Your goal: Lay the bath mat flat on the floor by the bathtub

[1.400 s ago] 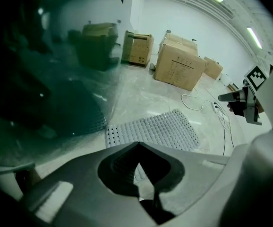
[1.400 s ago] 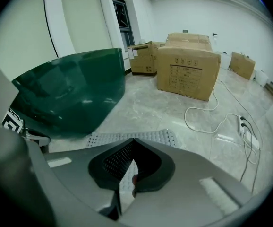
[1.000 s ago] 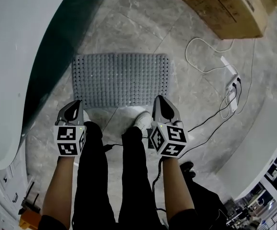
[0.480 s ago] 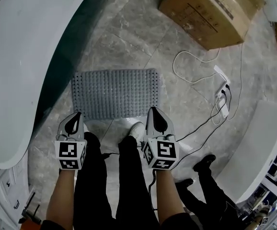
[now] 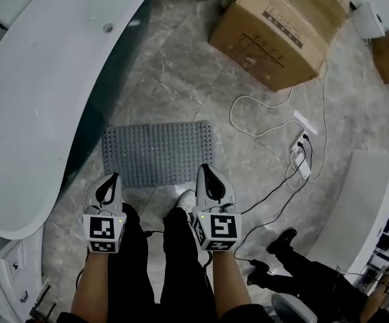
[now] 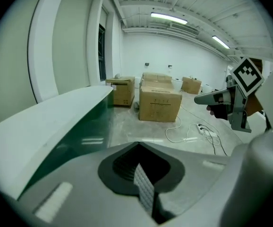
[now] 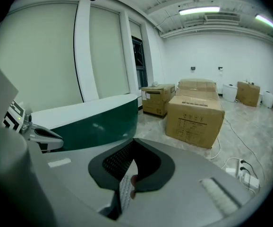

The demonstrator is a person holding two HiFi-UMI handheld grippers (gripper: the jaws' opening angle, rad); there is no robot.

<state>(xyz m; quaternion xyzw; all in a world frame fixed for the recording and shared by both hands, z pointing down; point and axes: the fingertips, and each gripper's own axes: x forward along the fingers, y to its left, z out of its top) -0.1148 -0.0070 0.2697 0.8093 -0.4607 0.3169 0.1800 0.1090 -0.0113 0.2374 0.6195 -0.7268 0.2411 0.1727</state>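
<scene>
Left gripper [image 5: 110, 179] and right gripper [image 5: 205, 169], bottom centre of head view: jaws together on both, nothing clamped. Past their tips the bath mat [image 5: 155, 152] lies flat mid-frame, its left end just beside the bathtub [image 5: 40, 99]. Empty closed jaws suggest placement is done. Cable [image 5: 262, 123] at right, well apart.

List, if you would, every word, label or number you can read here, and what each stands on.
None can be read.
Cardboard box: black print on its side, too small and blurred to read.
Cubes on the left hand-held gripper and right hand-held gripper: black-and-white square patterns, no words.
</scene>
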